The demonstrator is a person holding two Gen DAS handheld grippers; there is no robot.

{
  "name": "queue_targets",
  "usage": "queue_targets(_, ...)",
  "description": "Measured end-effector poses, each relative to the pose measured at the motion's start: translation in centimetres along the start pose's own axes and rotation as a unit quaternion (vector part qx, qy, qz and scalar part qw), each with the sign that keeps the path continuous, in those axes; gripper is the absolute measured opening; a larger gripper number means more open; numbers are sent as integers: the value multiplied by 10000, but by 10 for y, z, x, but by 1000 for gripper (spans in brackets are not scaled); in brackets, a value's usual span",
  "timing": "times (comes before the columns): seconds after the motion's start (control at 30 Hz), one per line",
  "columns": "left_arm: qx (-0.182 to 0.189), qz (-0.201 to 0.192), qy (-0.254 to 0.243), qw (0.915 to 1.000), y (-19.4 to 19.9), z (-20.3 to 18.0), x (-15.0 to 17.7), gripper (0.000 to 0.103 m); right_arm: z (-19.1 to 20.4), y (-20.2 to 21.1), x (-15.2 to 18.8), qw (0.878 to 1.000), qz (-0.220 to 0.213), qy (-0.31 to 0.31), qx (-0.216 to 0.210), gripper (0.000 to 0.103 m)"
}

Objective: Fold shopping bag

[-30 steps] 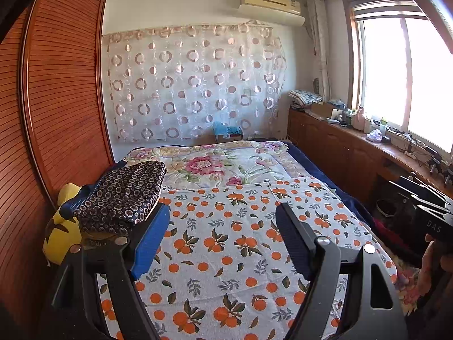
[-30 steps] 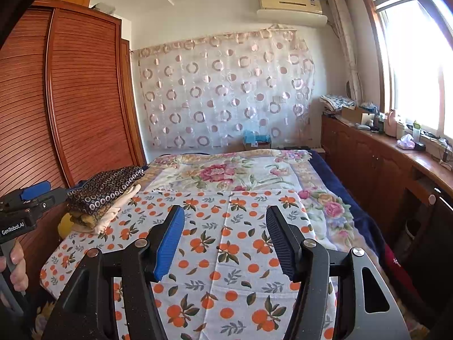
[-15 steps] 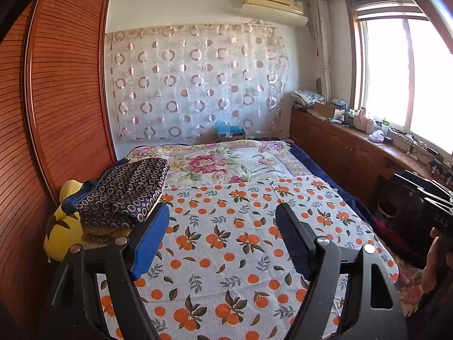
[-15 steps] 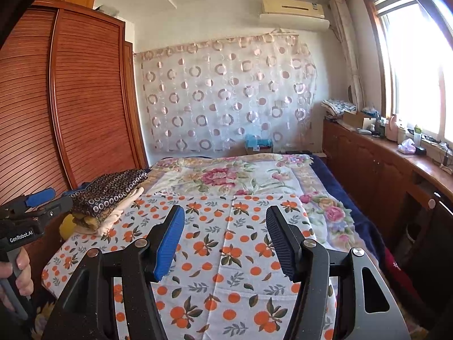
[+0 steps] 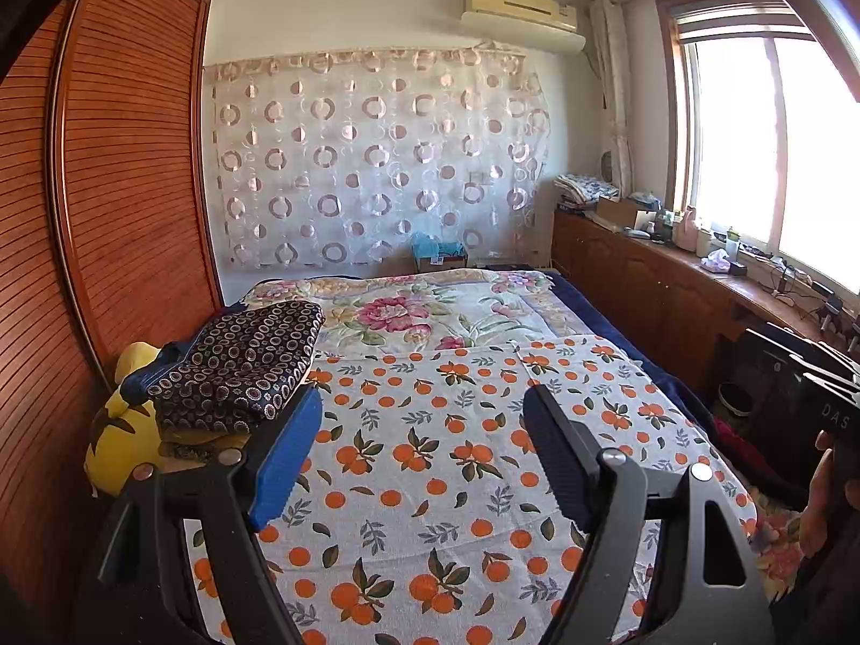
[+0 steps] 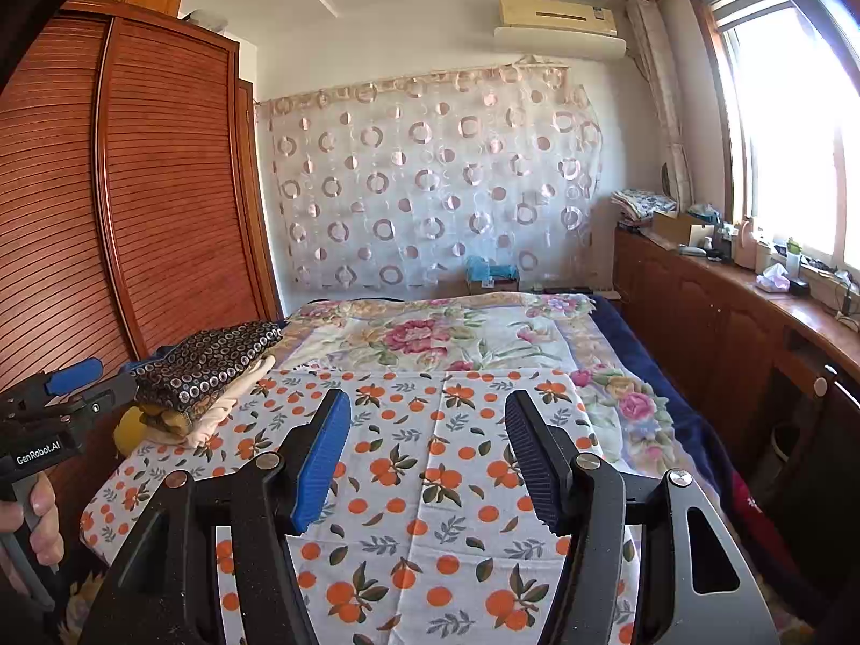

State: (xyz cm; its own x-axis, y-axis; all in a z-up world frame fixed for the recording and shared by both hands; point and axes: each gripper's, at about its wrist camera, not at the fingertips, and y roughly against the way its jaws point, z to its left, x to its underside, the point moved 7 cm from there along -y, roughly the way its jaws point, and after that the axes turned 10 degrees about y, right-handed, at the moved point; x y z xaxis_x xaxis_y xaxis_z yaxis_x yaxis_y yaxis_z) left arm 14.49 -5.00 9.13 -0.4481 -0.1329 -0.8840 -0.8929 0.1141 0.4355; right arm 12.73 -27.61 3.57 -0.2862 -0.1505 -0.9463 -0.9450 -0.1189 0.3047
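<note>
A dark ring-patterned fabric item [image 5: 242,360] with a navy strap-like edge lies on a pile of folded cloth at the bed's left side, also in the right wrist view [image 6: 209,365]. I cannot tell whether it is the shopping bag. My left gripper [image 5: 422,398] hangs open above the orange-print sheet [image 5: 430,484], with nothing between its fingers. The right gripper [image 6: 427,399] is open too and empty, above the same sheet [image 6: 430,510]. Each gripper shows at the edge of the other's view, held by a hand [image 6: 37,516].
A yellow plush toy [image 5: 118,446] sits under the pile beside the slatted wooden wardrobe [image 5: 107,215]. A floral quilt [image 5: 430,312] covers the far half of the bed. A low wooden cabinet [image 6: 725,322] with clutter runs under the window at right.
Both views have drifted slightly, with the bed and curtain shifting a little in frame. Both grippers stay open and empty; nothing on the bed has moved.
</note>
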Motion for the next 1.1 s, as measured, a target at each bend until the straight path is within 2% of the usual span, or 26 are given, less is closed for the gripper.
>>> queue_targets(1.1,10,-52,-13,10000,-2,3,-2,78,-3,0,0,10000,-81,45,4,62)
